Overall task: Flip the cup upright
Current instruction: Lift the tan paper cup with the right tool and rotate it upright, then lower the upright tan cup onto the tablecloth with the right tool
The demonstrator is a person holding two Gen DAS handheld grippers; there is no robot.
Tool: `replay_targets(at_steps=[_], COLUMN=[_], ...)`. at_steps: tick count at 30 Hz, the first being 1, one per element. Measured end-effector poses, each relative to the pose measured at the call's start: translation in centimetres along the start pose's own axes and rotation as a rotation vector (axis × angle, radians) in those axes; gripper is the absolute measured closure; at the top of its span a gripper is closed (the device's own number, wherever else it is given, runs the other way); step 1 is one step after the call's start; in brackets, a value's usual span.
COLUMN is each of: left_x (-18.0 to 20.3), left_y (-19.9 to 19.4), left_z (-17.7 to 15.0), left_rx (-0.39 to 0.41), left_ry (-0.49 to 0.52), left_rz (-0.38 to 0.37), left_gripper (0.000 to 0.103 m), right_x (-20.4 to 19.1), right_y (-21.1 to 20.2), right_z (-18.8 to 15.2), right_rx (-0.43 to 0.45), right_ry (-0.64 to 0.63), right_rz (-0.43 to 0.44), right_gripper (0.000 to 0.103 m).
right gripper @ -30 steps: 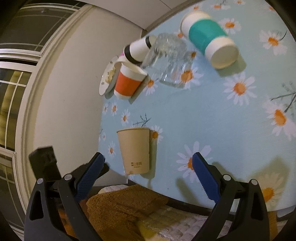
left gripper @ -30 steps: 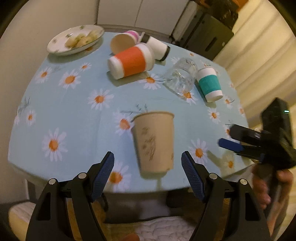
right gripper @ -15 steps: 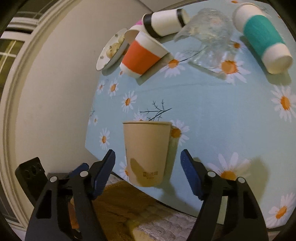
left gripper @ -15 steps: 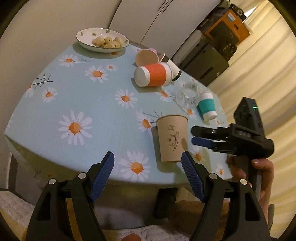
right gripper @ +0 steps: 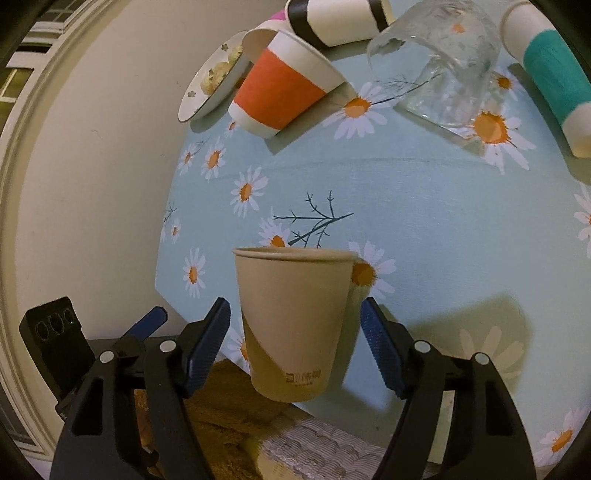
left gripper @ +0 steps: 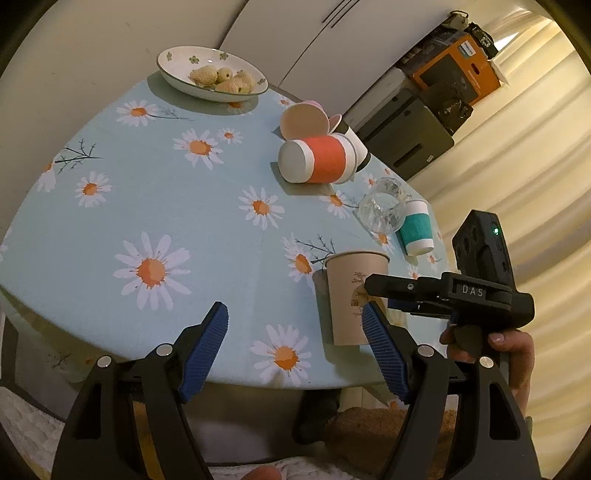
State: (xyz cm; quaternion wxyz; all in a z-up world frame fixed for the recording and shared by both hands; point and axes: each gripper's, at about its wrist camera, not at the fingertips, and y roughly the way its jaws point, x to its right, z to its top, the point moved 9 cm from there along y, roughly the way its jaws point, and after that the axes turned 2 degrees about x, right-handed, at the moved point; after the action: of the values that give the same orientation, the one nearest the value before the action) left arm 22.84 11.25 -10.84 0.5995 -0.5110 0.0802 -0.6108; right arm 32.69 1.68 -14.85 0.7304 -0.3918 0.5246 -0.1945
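A tan paper cup point(left gripper: 351, 295) stands upright near the table's front edge; it also shows in the right wrist view point(right gripper: 291, 321). My right gripper point(right gripper: 295, 347) is open, its blue pads on either side of the cup, not touching it. It shows from the side in the left wrist view point(left gripper: 373, 295). My left gripper point(left gripper: 295, 350) is open and empty, left of the cup over the table's edge.
On the daisy tablecloth point(left gripper: 147, 192) several cups lie on their sides: orange point(left gripper: 321, 158), teal point(left gripper: 415, 229), black-banded point(right gripper: 332, 18), a pink one point(left gripper: 304, 118), and a glass point(left gripper: 380, 210). A plate of food point(left gripper: 210, 74) sits at the back. A cushion point(right gripper: 229, 398) lies below the table.
My right gripper moved in until its fingers flank the tan cup. My left gripper drew back and swung left, away from the cup.
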Motion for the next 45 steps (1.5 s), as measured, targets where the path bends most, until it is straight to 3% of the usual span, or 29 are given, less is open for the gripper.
replay_targets(at_steps=[3,9,17,24,30,39,43,45], left_x=[-0.4,-0.8,-1.7,-2.0,-2.5,-3.6,-4.2,-4.5], left_y=[0.6,0.9,-0.4,-1.6,-2.2,-2.3,-2.4,-2.5], left_z=[-0.2,-0.2,-0.3,0.3,0.7,0.9,0.8,0.8], left_rx=[-0.026,-0.031,0.016,0.065,0.089,0.1,0.102,0.105], left_ry=[0.001,-0.002,-0.005,-0.005,-0.032,-0.07,-0.091,-0.1], left_rz=[-0.006,-0.031,-0.028,-0.033,-0.04,-0.028,-0.02,-0.015], left_gripper=[0.03,0.03,0.03,0.03,0.03,0.03,0.028,0.021], right_x=[0.0,-0.1,-1.3,-4.9,-6.5,-6.2,-5.7,-5.2], right_y=[0.5,0.4,-1.0,-4.4,-7.4,-9.1,-8.4,-8.2], right_z=[0.2,-0.1,-0.7,-2.2,-3.6,-3.5,-3.5,-3.7], right_rx=[-0.012,-0.008,0.104,0.315,0.541,0.869,0.95,0.989], right_ry=[0.008,-0.002,-0.046,-0.216,-0.321,-0.342,-0.363,-0.356], right_rz=[0.0,-0.005,-0.036,-0.068,-0.188,-0.35,-0.419,-0.442], right_gripper=[0.04,0.042,0.043,0.043,0.043,0.043,0.043,0.043])
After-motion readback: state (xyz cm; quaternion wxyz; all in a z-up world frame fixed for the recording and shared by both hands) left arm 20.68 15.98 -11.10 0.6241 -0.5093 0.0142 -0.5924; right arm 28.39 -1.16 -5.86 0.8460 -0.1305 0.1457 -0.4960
